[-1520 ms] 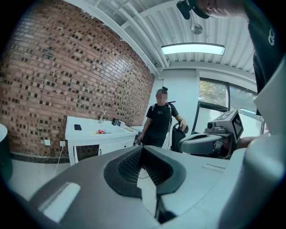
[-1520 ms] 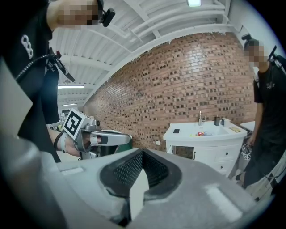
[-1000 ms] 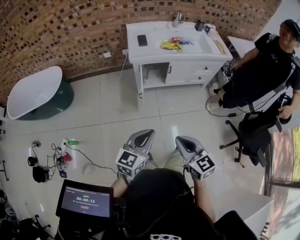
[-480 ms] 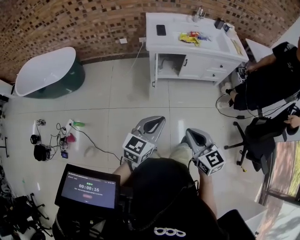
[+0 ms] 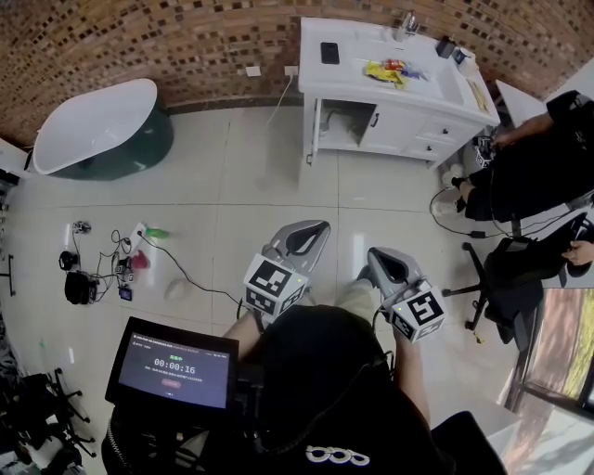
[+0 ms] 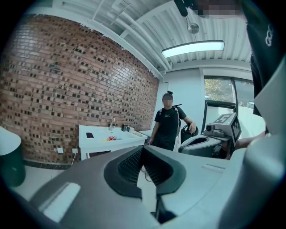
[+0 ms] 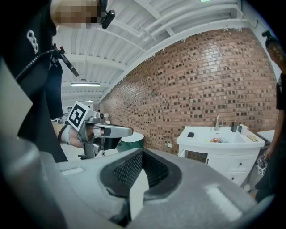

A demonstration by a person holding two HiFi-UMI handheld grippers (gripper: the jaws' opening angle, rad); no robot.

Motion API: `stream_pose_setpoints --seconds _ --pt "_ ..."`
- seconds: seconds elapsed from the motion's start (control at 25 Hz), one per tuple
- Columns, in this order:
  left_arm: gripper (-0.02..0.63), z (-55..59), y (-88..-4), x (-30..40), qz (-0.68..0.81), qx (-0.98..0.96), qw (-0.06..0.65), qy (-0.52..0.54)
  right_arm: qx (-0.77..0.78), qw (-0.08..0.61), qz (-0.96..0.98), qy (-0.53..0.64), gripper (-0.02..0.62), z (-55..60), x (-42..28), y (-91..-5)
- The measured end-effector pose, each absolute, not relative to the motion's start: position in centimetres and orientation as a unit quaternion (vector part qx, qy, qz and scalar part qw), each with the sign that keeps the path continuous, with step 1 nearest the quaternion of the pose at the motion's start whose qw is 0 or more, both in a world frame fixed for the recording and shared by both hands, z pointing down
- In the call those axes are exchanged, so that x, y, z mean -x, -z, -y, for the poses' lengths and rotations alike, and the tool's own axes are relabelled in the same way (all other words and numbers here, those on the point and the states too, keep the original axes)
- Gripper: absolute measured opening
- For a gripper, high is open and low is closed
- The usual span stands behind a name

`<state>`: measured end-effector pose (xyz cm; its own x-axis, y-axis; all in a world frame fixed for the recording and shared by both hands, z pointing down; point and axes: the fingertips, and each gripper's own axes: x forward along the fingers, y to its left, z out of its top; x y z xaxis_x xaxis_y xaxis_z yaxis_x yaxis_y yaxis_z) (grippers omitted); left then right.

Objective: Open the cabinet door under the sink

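You stand on the pale tiled floor point(image 5: 241, 186) with a gripper in each hand, both held close in front of your body and well apart from the white cabinet point(image 5: 357, 82) against the brick wall point(image 5: 186, 37), at the upper right of the head view. The left gripper point(image 5: 318, 225) has its 2 jaws brought together at the tips with nothing between them. The right gripper point(image 5: 371, 252) shows the same in its own view, jaws closed and empty. Neither tool touches anything.

The sink point(image 5: 432, 83) is set into the cabinet's top, near a faucet point(image 5: 406, 23), a dark phone point(image 5: 329, 53) and a small heap of colourful packets point(image 5: 390, 71). Under the top, the cabinet's left bay point(image 5: 339, 125) shows its shadowed inside. Just right of it, a white door point(image 5: 394, 130) with a dark handle lies flush with the front, with drawers point(image 5: 429, 146) beyond.

A white bathtub point(image 5: 97, 125) with a green shell sits along the wall at the left, and cables and small gear point(image 5: 102, 274) lie on the tiles below it. A tablet screen point(image 5: 172, 371) glows at your left side. A person in black point(image 5: 538, 167) sits at the right, near an office chair point(image 5: 515, 269).
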<state>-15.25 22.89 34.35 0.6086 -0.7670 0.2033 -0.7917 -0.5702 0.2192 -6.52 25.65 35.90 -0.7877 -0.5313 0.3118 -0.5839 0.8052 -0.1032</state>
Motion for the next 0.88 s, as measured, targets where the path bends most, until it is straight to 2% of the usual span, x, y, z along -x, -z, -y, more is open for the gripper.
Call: stream_pose_setpoints --seconds 0.88 --pt "0.015 -21.6 -34.6 14.9 0.425 -0.891 0.149 -0.054 -0.308 0.136 0.935 -0.111 -0.009 -24.7 6.0 -36.1"
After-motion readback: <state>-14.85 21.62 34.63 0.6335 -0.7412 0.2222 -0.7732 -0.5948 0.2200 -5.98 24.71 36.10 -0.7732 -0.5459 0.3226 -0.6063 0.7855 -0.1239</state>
